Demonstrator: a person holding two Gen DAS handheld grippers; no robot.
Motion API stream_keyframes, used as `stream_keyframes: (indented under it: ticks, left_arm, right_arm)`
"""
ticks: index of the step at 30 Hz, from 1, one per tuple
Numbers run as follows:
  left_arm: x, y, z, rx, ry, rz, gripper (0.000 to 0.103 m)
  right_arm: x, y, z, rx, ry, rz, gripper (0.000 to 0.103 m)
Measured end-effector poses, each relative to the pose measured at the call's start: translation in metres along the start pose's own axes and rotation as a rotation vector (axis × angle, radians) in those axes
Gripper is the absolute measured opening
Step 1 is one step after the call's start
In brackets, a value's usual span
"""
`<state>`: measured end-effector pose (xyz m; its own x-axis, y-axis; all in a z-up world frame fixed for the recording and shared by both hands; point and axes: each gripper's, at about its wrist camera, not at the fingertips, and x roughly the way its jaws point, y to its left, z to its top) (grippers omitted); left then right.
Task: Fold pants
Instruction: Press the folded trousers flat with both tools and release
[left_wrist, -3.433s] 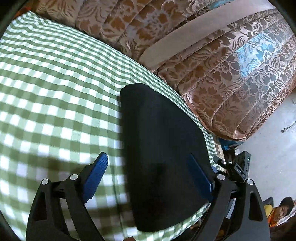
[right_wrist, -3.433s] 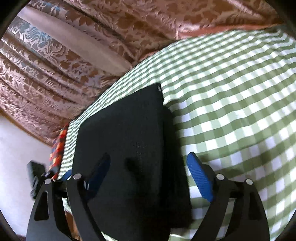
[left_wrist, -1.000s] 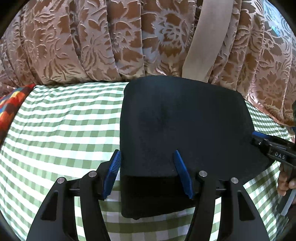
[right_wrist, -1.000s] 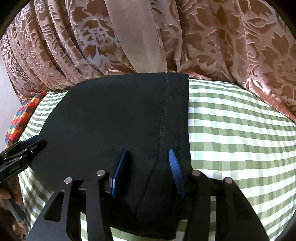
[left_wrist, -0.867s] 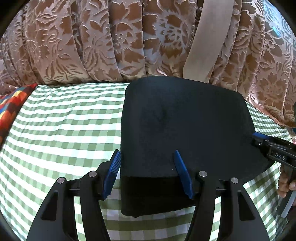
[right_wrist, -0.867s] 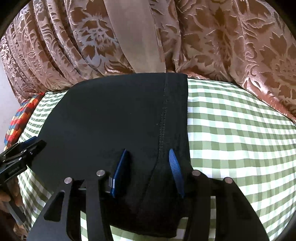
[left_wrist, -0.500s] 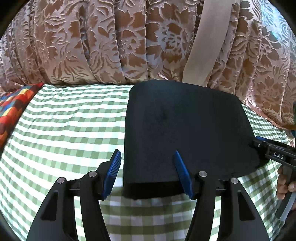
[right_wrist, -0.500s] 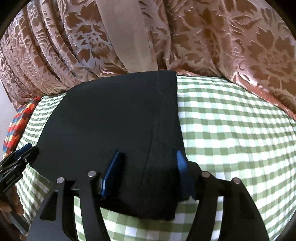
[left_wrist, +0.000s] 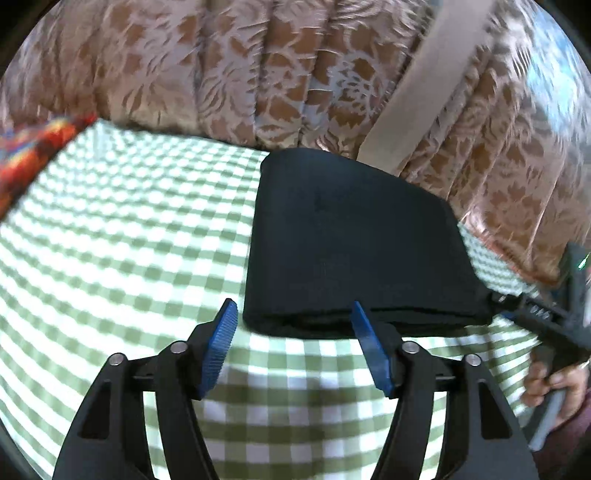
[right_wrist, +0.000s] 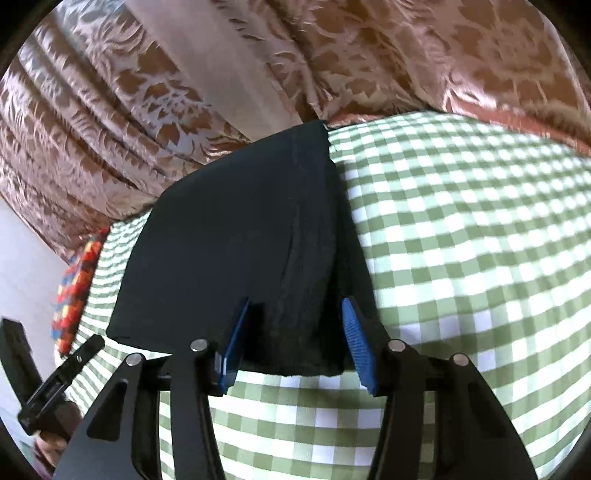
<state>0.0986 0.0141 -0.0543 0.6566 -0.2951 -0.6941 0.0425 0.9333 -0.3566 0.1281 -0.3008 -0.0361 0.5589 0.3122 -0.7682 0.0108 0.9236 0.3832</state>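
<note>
1. Black pants (left_wrist: 354, 243) folded into a compact stack, centre-right of the left wrist view, on the green checked cloth (left_wrist: 122, 229) against the floral curtain (left_wrist: 229, 70).
2. Left gripper (left_wrist: 291, 332) jaws apart and widening, nothing between the pads; pants edge just beyond the tips.
3. Right gripper (right_wrist: 291, 332) jaws closing; the stack's near edge sits between the pads, contact not clear.
4. Risk: the closing right pads could snag the top layer and drag the fold open.
5. Risk: stack sits close to the cloth's far edge, so a nudge could shift it into the curtain.

Floral brown curtain (left_wrist: 229, 70) behind checked tablecloth (left_wrist: 110, 229)
</note>
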Motion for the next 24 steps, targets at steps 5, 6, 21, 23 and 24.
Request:
stream_keyframes:
  ticks: [5,6,21,23,24]
  left_arm:
    - [-0.005,0.025,-0.004,-0.114,0.003,-0.077,0.064]
    - [-0.005,0.027,-0.003,-0.122,-0.002,-0.08,0.064]
    - [0.041,0.003,-0.007,0.028,0.113,0.033,0.064]
    - [0.049,0.004,-0.015,0.038,0.143,0.075,0.062]
    - [0.046,0.002,-0.018,0.052,0.13,0.089,0.061]
  right_arm:
    - [-0.005,0.006,0.001,-0.033,-0.019,-0.012,0.014]
    - [-0.007,0.008,0.002,-0.043,-0.027,-0.015,0.012]
    - [0.01,0.01,-0.015,-0.133,-0.054,-0.165,0.008]
    - [0.007,0.011,-0.016,-0.128,-0.055,-0.16,0.009]
    - [0.005,0.011,-0.015,-0.127,-0.056,-0.155,0.009]
